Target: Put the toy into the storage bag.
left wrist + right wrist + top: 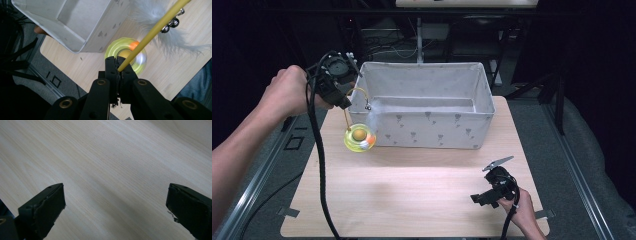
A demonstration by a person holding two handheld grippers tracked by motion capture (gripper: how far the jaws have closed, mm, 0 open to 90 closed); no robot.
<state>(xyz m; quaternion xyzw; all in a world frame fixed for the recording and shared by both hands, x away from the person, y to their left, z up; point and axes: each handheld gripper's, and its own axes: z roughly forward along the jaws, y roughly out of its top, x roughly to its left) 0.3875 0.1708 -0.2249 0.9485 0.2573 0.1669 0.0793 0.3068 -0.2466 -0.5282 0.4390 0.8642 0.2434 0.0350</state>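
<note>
**Cat toy hanging from your left gripper, beside the bin**

Your left gripper [119,67] is pinching the thin yellow wand [152,32] of a cat toy, jaws closed tight on it near its lower end. From the pads the wand is running up and away to a tuft of grey feathers [170,37] with small silver bells [171,23] beside them. Directly beyond the fingertips the yellow disc base [126,53] with its orange ball [134,44] is hanging low, just outside the near left corner of the fabric bin [427,127].

If you are carrying it into the bin, I would judge that the base needs to clear the rim first, since it is dangling well under your grip. Keep the pinch firm: a rod this thin could swivel between the pads. Move slowly so the base is not swinging into the fabric wall.

Your right gripper [115,202] is resting with jaws wide apart over bare wooden table [105,165], holding nothing.

Whether the base is touching the table or floating above it is hard to make out. The wand's join with the base is hidden behind your jaws.
</note>
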